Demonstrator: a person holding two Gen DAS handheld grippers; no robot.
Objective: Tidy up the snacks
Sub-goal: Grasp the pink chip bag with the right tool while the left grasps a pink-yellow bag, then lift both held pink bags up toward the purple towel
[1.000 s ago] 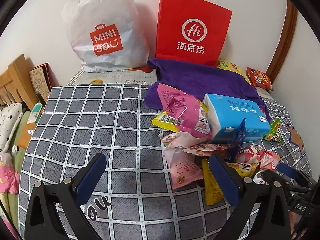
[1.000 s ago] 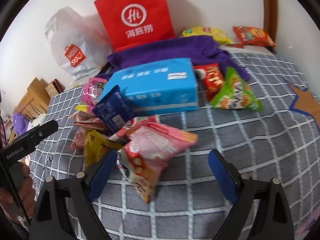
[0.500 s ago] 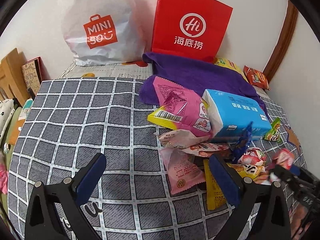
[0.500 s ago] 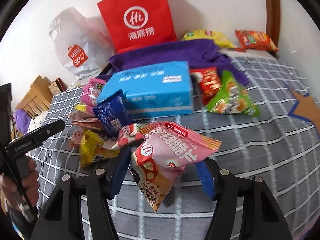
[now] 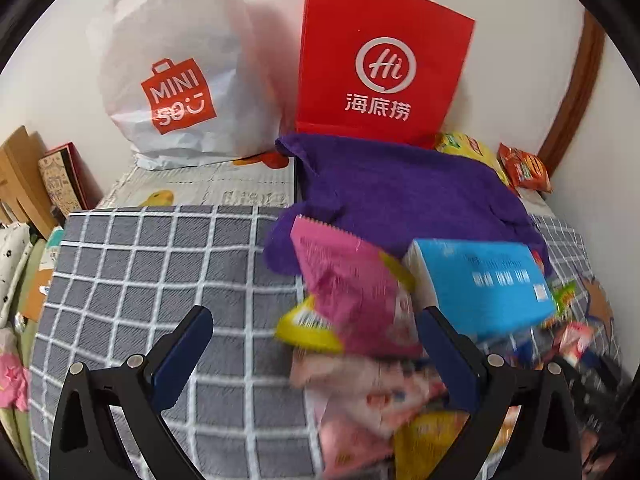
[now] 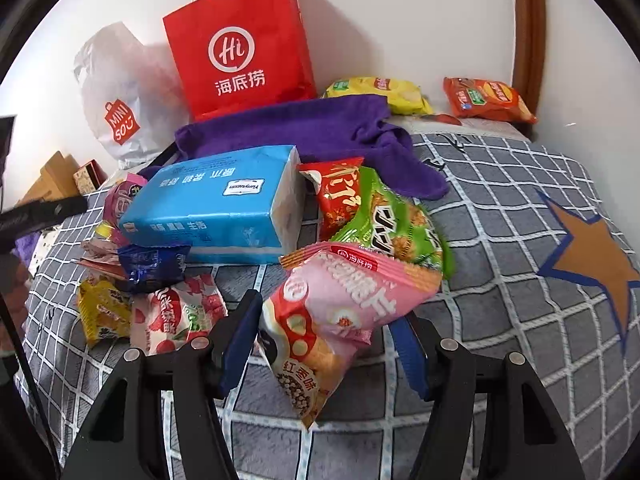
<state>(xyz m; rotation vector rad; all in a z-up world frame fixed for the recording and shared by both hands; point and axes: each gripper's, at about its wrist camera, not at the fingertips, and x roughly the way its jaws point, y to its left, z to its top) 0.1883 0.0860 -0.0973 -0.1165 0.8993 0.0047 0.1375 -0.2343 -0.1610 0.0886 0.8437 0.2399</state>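
Right gripper (image 6: pixel 324 340): I am clamping the pink snack bag (image 6: pixel 340 312), its long axis slanting toward the bedspread's (image 6: pixel 520 208) far-right corner.
Left gripper (image 5: pixel 316 352): I am holding it spread wide, empty, the snack pile (image 5: pixel 360 360) lying ahead-right, mid-bedspread.
Nearer hand: right.

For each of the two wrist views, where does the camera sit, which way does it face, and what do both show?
Left wrist: behind the open left claw, angled down at the checked blanket and a blurred pink packet; only the claw's own fingers show.
Right wrist: behind the right claw, shut on the pink snack bag; the other gripper's black body shows at the left edge.
Shared: red paper bag, blue tissue pack, purple towel.
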